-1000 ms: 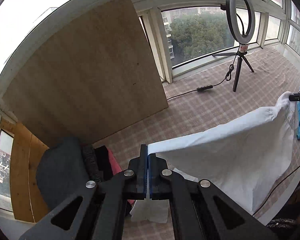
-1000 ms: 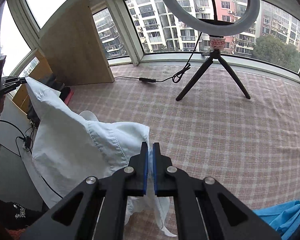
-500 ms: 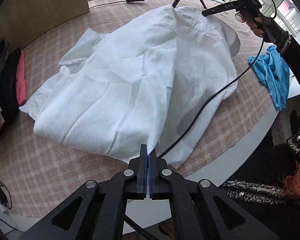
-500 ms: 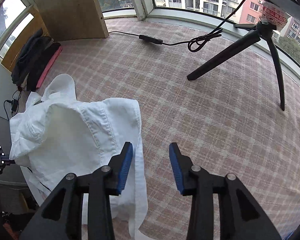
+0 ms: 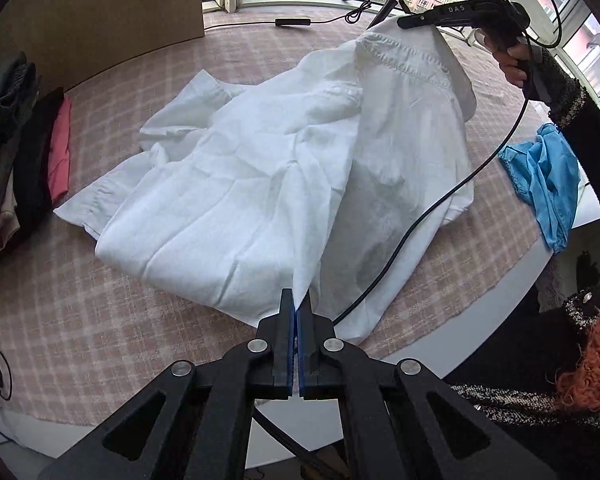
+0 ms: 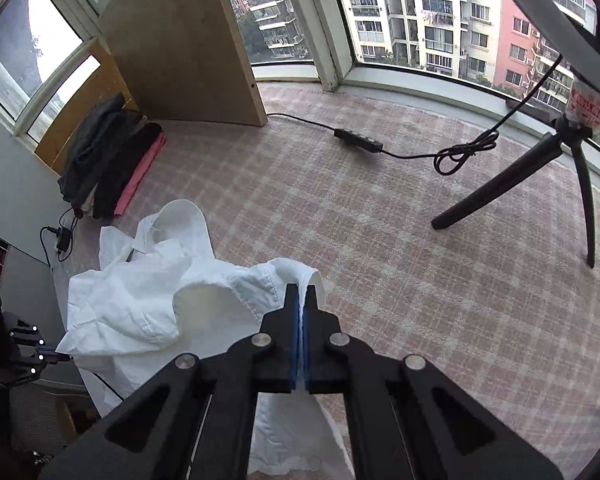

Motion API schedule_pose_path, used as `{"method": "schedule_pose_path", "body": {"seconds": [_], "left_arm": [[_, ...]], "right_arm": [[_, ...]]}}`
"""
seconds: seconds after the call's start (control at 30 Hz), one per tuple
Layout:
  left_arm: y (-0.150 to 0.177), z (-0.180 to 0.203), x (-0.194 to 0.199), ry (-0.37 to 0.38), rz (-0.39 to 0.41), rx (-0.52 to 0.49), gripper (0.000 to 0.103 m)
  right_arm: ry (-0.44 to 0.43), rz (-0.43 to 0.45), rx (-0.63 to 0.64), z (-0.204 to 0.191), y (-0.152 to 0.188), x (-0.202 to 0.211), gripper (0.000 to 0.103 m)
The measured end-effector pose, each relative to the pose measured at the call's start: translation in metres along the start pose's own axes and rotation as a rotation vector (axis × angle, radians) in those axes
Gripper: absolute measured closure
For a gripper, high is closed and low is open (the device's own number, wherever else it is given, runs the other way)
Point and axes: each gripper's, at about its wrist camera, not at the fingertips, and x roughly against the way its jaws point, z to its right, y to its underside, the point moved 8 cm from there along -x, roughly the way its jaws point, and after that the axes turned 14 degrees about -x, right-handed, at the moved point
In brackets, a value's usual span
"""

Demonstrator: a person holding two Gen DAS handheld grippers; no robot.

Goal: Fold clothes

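White shirt [image 5: 260,184], rumpled on checked cloth [image 5: 80,320].
Left gripper [image 5: 296,312] pinches hem; right gripper [image 6: 302,312] pinches collar; trailing cable [image 5: 412,228] may snag.

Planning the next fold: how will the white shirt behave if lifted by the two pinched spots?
Probably floppy: the white shirt sags in soft creases between the left gripper and right gripper. It looks thin, likely light. Loose sleeves may trail.

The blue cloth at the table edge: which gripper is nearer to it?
Right. The right gripper holds the white shirt's collar, close behind the blue cloth; the left gripper pinches the hem, farther off.
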Motion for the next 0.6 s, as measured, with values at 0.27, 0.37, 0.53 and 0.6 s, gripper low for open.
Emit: {"method": "schedule_pose_path", "body": {"seconds": [0.27,0.37,0.53,0.6], "left_arm": [[-0.029,-0.002,0.037,0.045,0.196,-0.076,0.103],[-0.048,-0.012,0.068,0.03,0.294,-0.114,0.103],[-0.08,-0.053,0.142,-0.052,0.475,-0.143,0.103],[-0.092,-0.071,0.169,-0.086,0.529,-0.16,0.103]], "right_arm": [[0.159,0.358,0.246,-0.166,-0.094,0.214,0.102],[0.248,0.472,0.313,-0.229,-0.115,0.282,0.102],[0.348,0.643,0.374,-0.313,-0.122,0.381,0.102],[0.399,0.69,0.379,-0.333,-0.116,0.412,0.102]]}}
